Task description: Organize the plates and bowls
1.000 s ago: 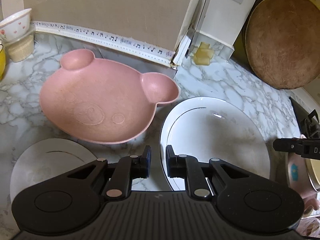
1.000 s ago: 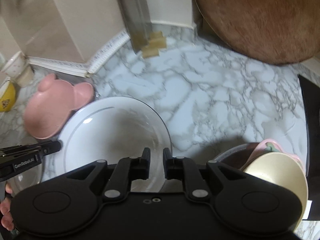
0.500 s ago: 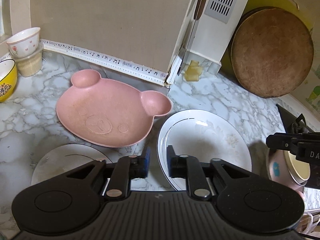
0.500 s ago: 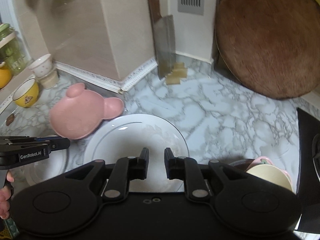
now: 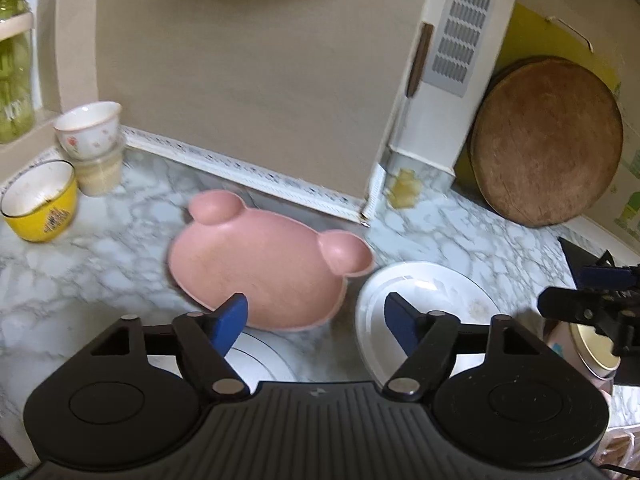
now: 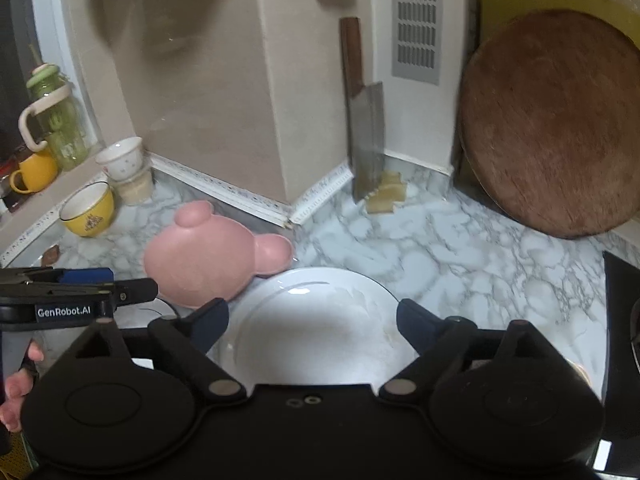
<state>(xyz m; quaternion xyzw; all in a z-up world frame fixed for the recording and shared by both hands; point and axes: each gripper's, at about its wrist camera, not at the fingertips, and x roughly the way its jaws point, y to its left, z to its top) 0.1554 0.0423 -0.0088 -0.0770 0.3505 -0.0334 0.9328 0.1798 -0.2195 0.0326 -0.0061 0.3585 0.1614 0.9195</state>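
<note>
A pink bear-shaped plate [image 5: 264,268] lies on the marble counter [image 5: 100,264]; it also shows in the right wrist view [image 6: 204,260]. A deep white plate [image 5: 432,300] lies to its right, large in the right wrist view [image 6: 320,328]. A smaller white plate [image 5: 256,360] lies in front of the pink one, partly hidden. My left gripper [image 5: 316,320] is open and empty above the pink plate's near edge. My right gripper [image 6: 312,320] is open and empty over the deep white plate. Stacked pink and cream bowls [image 5: 588,356] sit at the far right.
A yellow bowl [image 5: 40,200] and stacked small cups [image 5: 90,136] stand at the back left. A cleaver [image 6: 364,128] leans on the wall. A round wooden board [image 6: 556,124] leans at the back right. A black stove edge [image 6: 620,308] lies to the right.
Both grippers have opened wide from nearly shut and pulled back and up from the plates. The plates have not moved.
</note>
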